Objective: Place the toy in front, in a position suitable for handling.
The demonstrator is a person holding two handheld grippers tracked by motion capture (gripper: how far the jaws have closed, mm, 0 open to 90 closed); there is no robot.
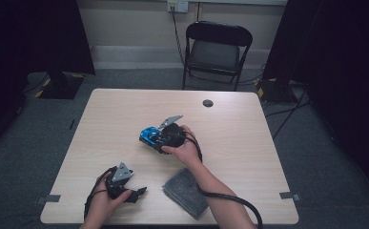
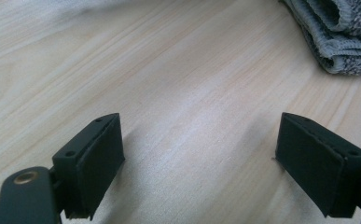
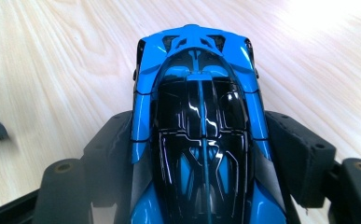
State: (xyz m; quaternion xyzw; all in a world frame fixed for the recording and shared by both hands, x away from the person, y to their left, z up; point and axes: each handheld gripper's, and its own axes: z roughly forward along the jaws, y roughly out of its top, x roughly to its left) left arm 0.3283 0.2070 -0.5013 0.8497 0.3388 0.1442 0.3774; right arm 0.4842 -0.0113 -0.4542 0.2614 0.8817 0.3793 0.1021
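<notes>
A blue and black toy car [image 1: 150, 137] [image 3: 199, 126] sits between the jaws of my right gripper [image 1: 157, 139] [image 3: 201, 154], near the middle of the wooden table [image 1: 125, 109]. Both pads press on the car's sides in the right gripper view. The car appears lifted slightly above the table. My left gripper [image 1: 137, 193] [image 2: 201, 163] rests near the front left edge, its jaws wide apart over bare wood. A folded grey cloth [image 1: 187, 191] [image 2: 341, 32] lies just to the right of the left gripper, under my right forearm.
A black folding chair [image 1: 216, 50] stands beyond the far edge of the table. A small dark round hole [image 1: 208, 103] marks the table's far side. Cables [image 1: 287, 112] run over the grey floor at the right.
</notes>
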